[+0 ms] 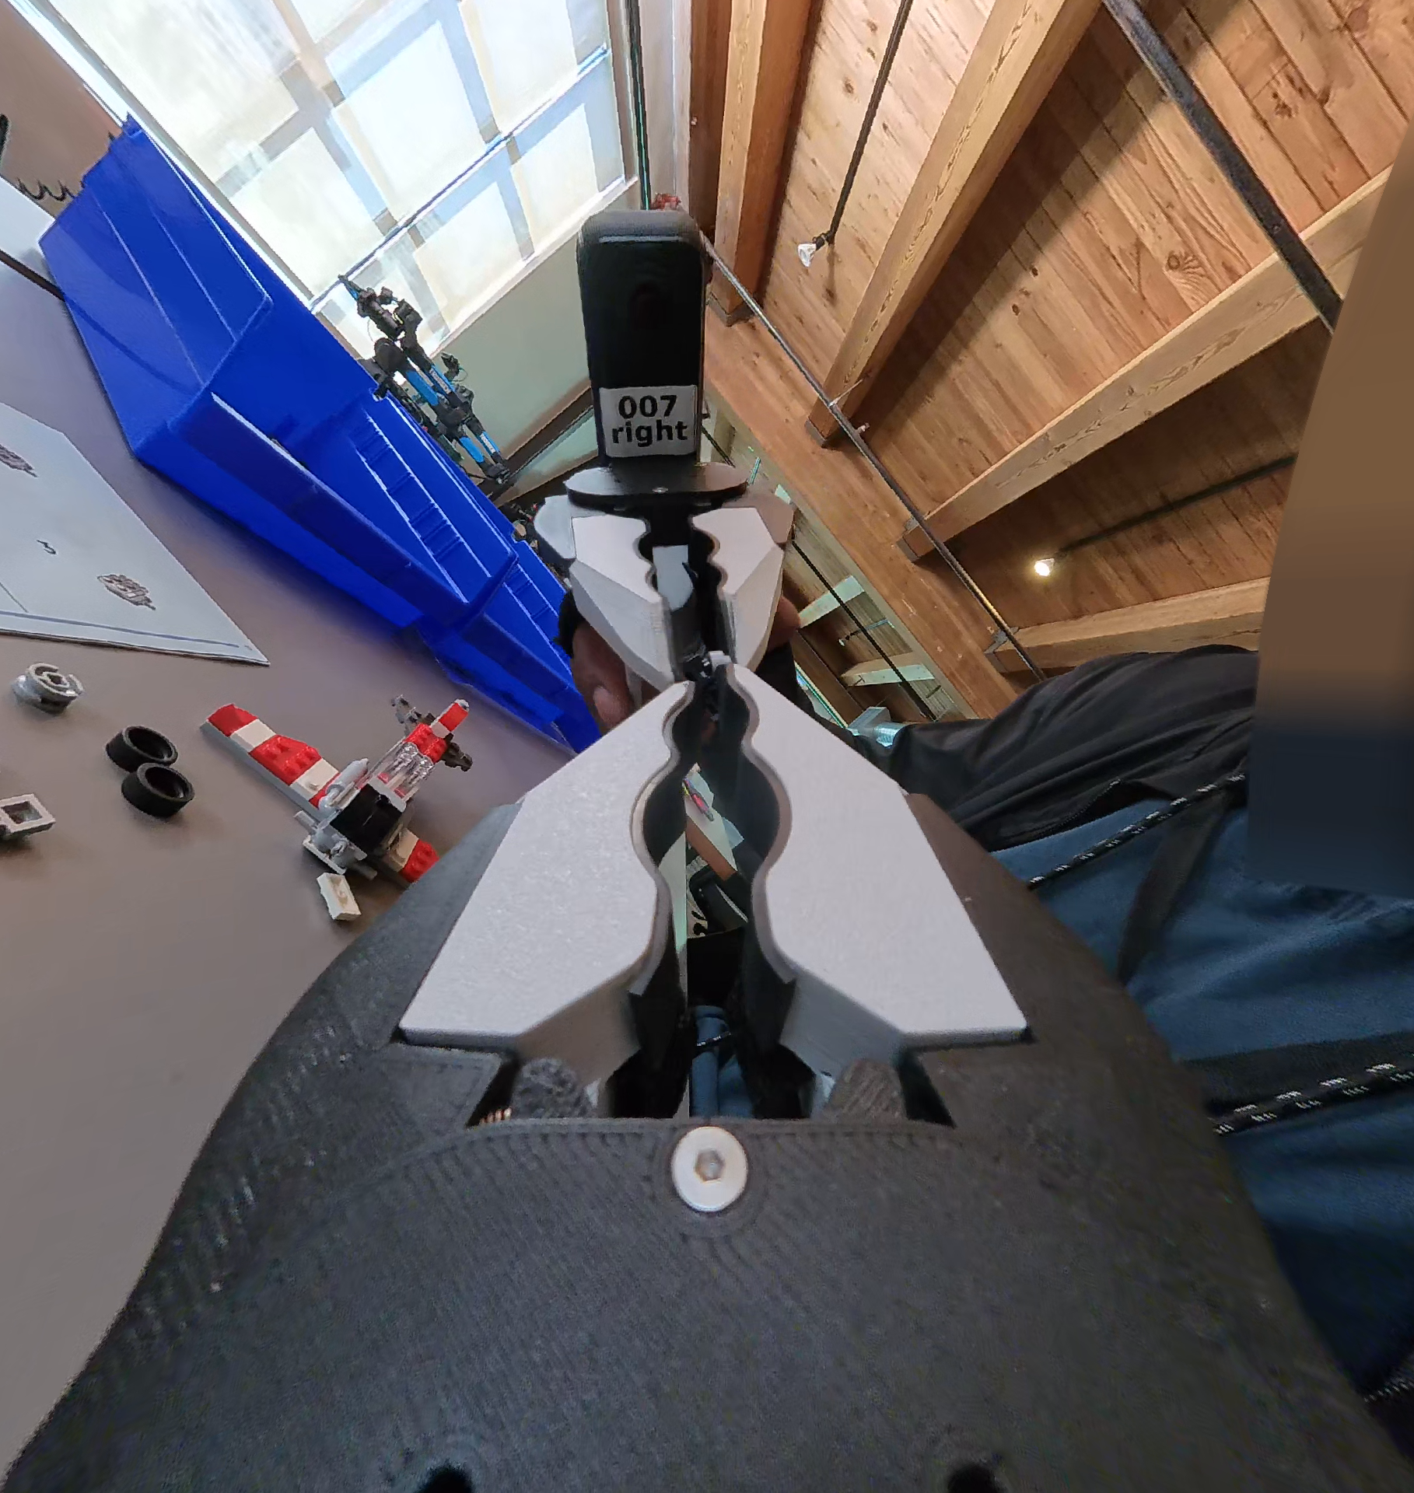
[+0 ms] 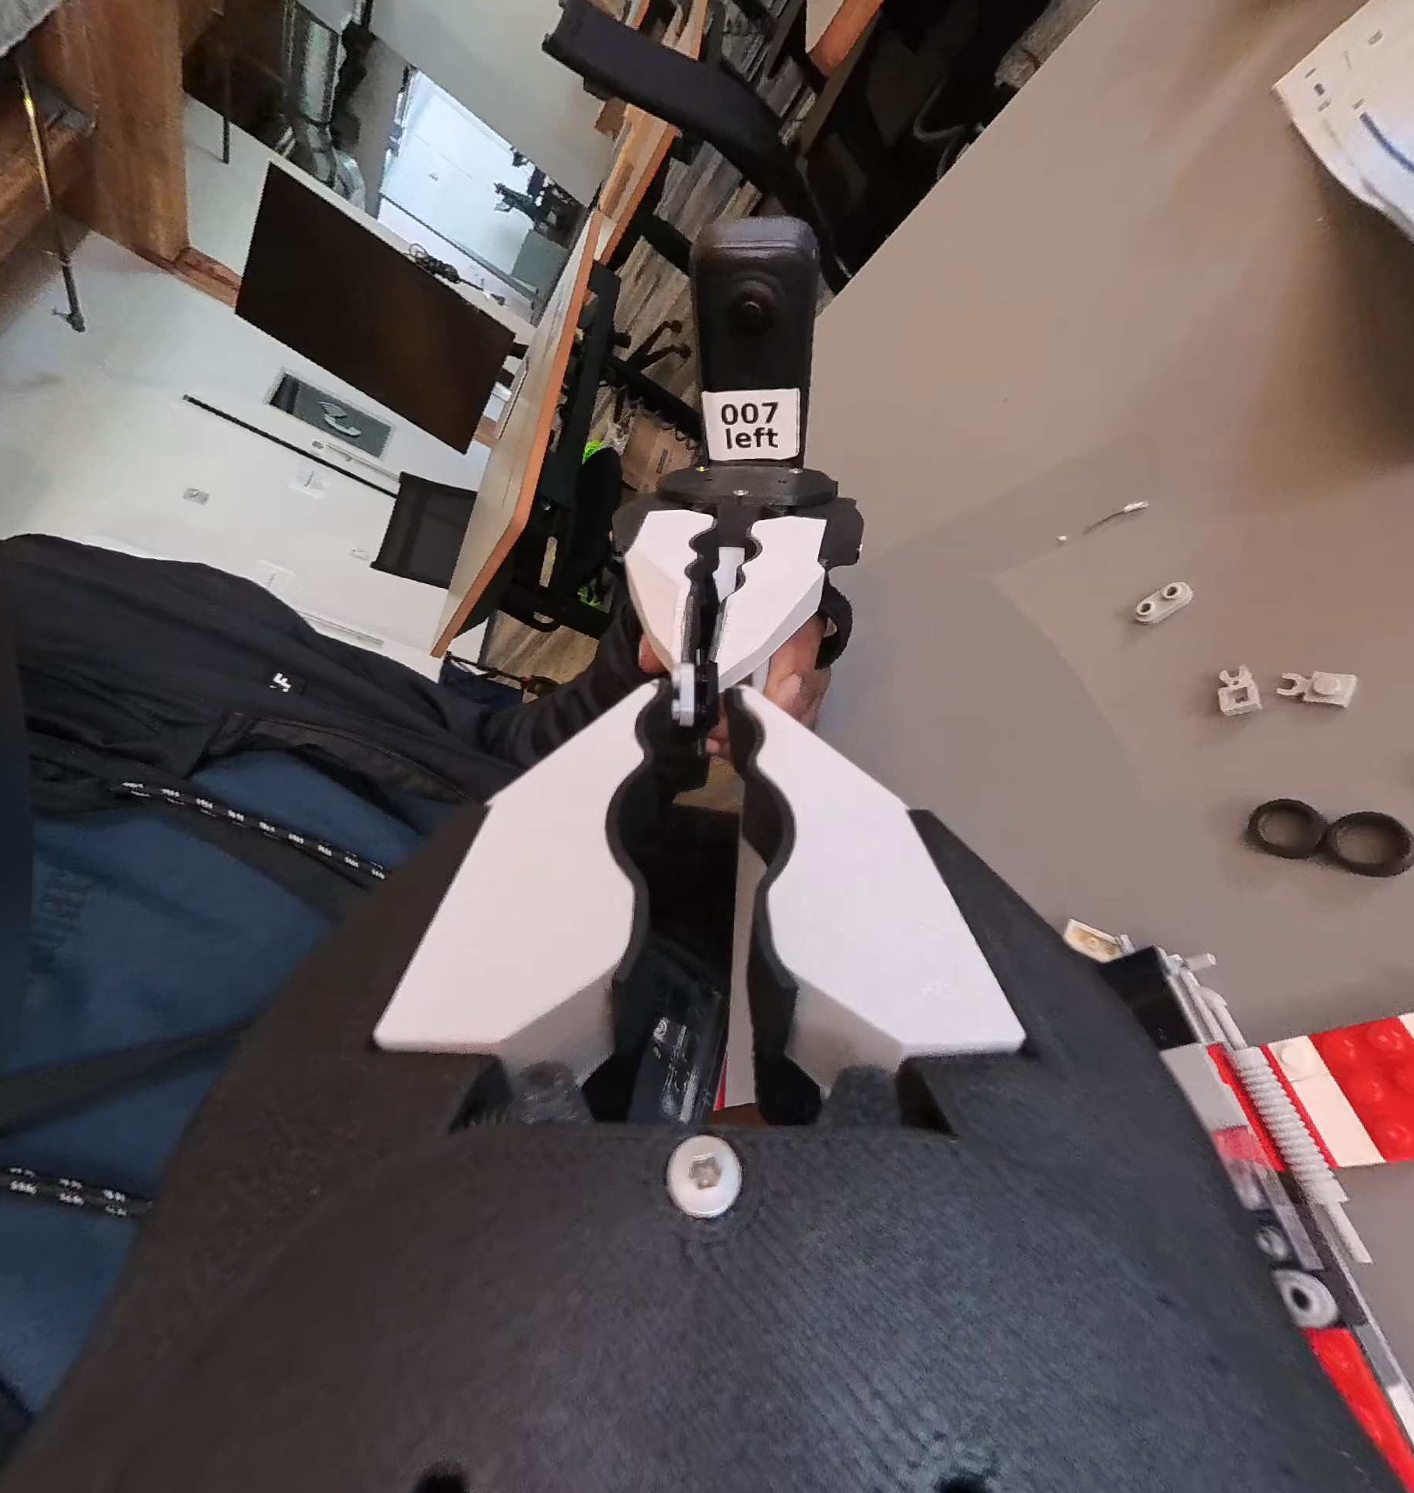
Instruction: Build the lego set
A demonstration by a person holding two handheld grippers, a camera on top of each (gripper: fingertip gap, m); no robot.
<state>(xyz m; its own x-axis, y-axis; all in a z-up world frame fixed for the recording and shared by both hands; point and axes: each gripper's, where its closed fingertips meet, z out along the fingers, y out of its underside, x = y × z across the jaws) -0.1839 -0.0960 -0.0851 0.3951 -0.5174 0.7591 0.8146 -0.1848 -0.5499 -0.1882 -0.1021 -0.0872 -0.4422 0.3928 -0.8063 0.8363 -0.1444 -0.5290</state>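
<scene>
My left gripper (image 1: 708,699) and my right gripper (image 2: 692,704) point at each other, tip to tip, raised off the grey table (image 1: 122,1010). Both are shut on a small black and grey lego assembly (image 1: 709,675) that sits where the tips meet; it also shows in the right wrist view (image 2: 689,695). The right gripper (image 1: 697,650) shows opposite in the left wrist view, and the left gripper (image 2: 700,646) in the right wrist view. A partly built red and white lego plane (image 1: 348,775) lies on the table, and its wing shows at the right (image 2: 1374,1074).
Two black tyres (image 1: 150,767) (image 2: 1330,840) and several loose grey pieces (image 1: 45,687) (image 2: 1285,691) lie on the table. A small white piece (image 1: 338,893) lies by the plane. Blue bins (image 1: 283,404) and an instruction sheet (image 1: 57,549) lie farther back. A person's dark jacket (image 1: 1092,743) is close by. The tips of both grippers are at nearly the same place. Left tips and right tips are each some 15 cm from the small white piece (image 1: 338,893).
</scene>
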